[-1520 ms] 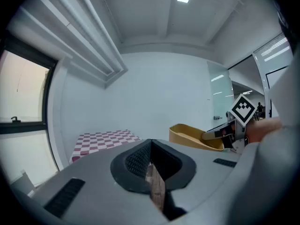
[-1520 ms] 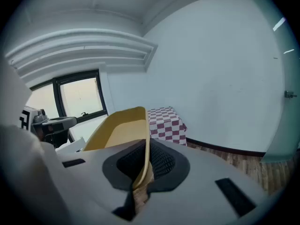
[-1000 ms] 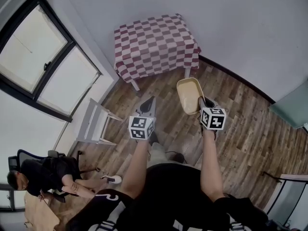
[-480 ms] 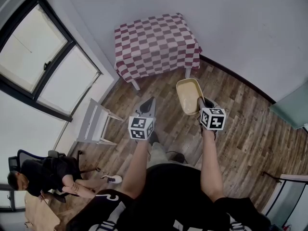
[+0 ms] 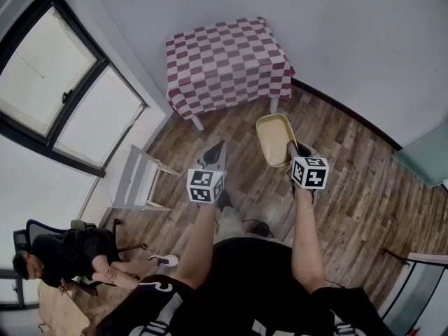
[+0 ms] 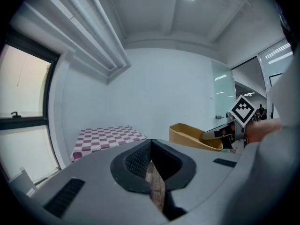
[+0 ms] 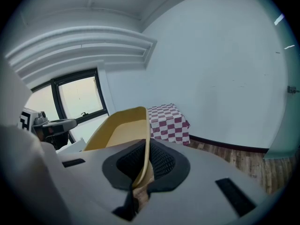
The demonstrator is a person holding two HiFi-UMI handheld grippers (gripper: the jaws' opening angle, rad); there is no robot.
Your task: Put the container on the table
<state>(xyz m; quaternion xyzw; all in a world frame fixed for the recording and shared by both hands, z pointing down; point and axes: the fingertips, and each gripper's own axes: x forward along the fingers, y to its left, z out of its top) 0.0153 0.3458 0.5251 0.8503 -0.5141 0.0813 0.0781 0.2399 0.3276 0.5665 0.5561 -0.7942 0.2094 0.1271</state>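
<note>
Nearest me, the left gripper (image 6: pixel 151 143): tongs pressed together, nothing between them, only floorboards showing past the pads. It sits idle beside the load.

The right gripper (image 7: pixel 146 144): tongs pinching one side wall of the tan plastic container (image 7: pixel 117 128). The tub juts out ahead of the pads, in the air over the wooden floor (image 5: pixel 350 187), open side up.

The table (image 5: pixel 227 61), under a red-and-white checked cloth (image 5: pixel 210 89), stands well apart ahead, against the wall (image 5: pixel 336 33). The container is not yet on it.

Risks as I judge them:
- Single pinch on a thin wall with the tub's weight hanging out in front. The tub could pivot in the pads or slip, worse if I swing it.
- Coming in too low, its far rim could strike the table edge and lever loose.
- Sliding it on could drag and bunch the cloth.
</note>
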